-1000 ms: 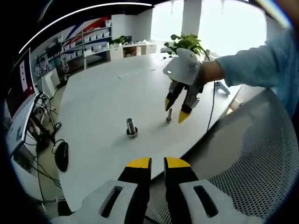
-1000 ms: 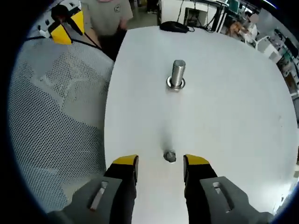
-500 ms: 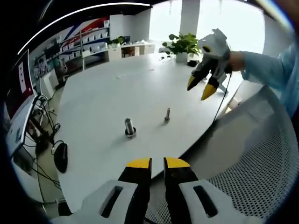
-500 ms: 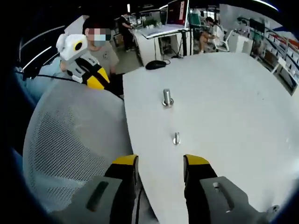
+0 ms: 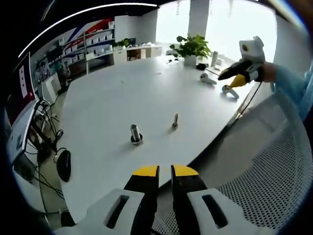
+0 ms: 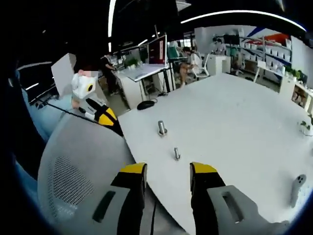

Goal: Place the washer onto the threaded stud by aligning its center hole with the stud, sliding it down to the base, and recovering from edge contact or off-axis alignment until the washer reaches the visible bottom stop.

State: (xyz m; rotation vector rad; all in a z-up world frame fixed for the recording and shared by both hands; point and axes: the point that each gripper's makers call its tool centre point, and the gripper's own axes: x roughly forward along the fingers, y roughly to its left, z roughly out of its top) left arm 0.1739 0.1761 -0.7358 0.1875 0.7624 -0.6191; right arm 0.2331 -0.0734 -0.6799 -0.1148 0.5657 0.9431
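- Threaded stud (image 5: 136, 133) stands upright on white table (image 5: 112, 93); small bolt (image 5: 175, 120) to its right.
- Left gripper (image 5: 165, 171) closed, empty.
- Right gripper (image 6: 167, 169) open, empty.

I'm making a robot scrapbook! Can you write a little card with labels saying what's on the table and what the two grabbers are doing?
table: white table
bigger stud: upright, ring at its base
smaller bolt: upright, standing apart from it
left gripper: shut, empty, near the table edge
right gripper: open, empty, held off the table
chair: mesh chair beside the table
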